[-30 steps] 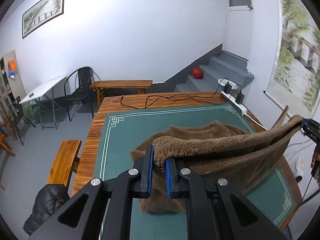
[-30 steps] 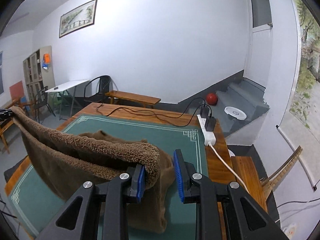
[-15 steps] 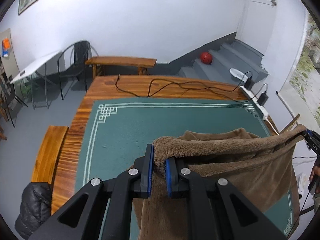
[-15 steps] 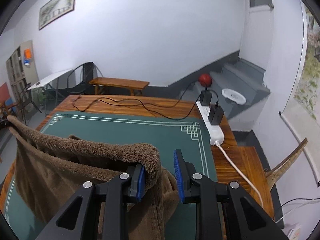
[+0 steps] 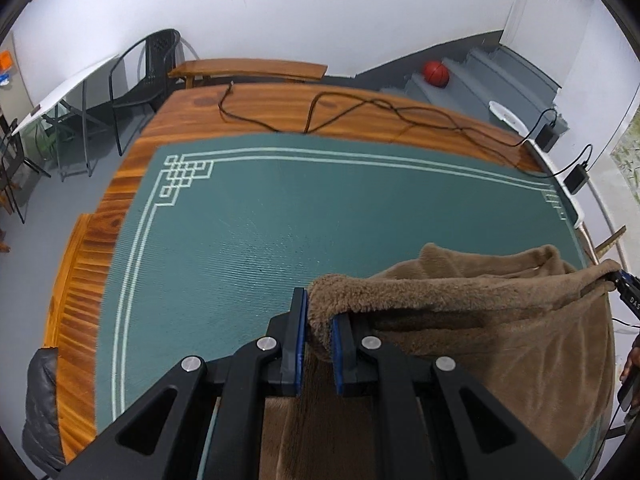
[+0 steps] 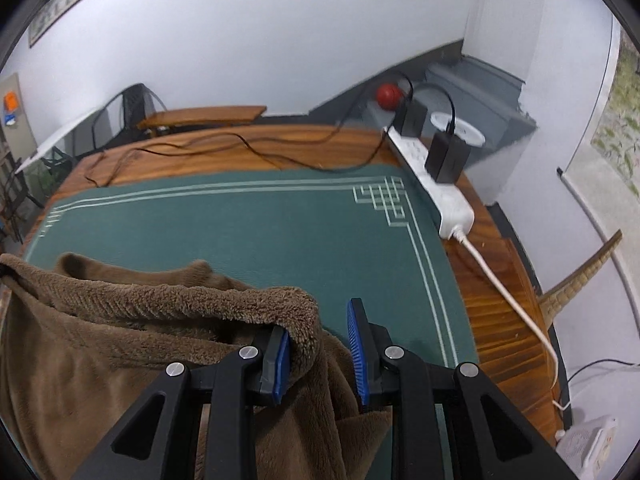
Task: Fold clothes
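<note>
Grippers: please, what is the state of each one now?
Left gripper: closed on the brown garment.
Right gripper: jaws apart; the garment drapes over its left finger; a firm grip cannot be told.

A plain household room — wooden table (image 5: pixel 256 108), bench (image 5: pixel 248 69), stairs (image 5: pixel 496 80) (ball (image 5: pixel 436 73) on one), wall painting (image 6: pixel 64 4).

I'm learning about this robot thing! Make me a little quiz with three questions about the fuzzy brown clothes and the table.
1. True or false: the left gripper pinches the fuzzy brown fleece garment.
2. What colour is the ribbed mat with white border lines on the wooden table?
3. Pick one. The round ball on the grey steps is: A) blue B) red C) yellow.

Key: 1 true; 2 green; 3 B.
</note>
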The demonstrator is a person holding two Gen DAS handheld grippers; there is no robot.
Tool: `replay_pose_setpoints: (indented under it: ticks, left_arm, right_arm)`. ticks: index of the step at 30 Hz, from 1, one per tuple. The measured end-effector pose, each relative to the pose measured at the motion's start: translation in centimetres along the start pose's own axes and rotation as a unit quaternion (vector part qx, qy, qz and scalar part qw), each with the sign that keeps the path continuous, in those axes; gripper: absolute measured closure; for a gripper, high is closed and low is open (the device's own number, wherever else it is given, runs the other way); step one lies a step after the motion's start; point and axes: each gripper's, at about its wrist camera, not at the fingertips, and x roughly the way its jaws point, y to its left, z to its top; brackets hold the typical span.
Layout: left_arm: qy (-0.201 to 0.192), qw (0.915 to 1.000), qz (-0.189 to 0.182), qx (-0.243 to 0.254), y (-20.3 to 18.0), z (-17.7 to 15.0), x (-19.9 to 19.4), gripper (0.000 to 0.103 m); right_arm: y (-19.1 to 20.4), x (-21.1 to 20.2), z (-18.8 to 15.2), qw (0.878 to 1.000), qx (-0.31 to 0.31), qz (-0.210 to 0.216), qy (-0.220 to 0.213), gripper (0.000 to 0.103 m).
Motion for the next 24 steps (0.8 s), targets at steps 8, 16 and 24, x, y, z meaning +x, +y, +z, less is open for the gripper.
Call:
replay_pose_setpoints:
  ticks: [8, 16, 24]
  left_arm:
    - [0.017, 0.9995, 0.011, -0.022, 0.5, 0.5, 3.0, 0.09]
    - [0.052, 0.997, 0.056, 0.012, 1.0, 0.2, 4.5, 0.021]
    - [0.077, 0.9962, -0.025, -0.032, 4.1, -1.1, 3.6, 0.02]
  right_arm:
    - [1.1, 3.5, -0.1, 0.999, -0.009, -0.007, 0.036, 0.077]
    - [-0.1, 4.6, -0.8, 0.997, 0.01, -0.001, 0.072, 0.025]
    - [-0.6, 1.3, -1.7, 0.998, -0.003, 0.029, 0.056, 0.025]
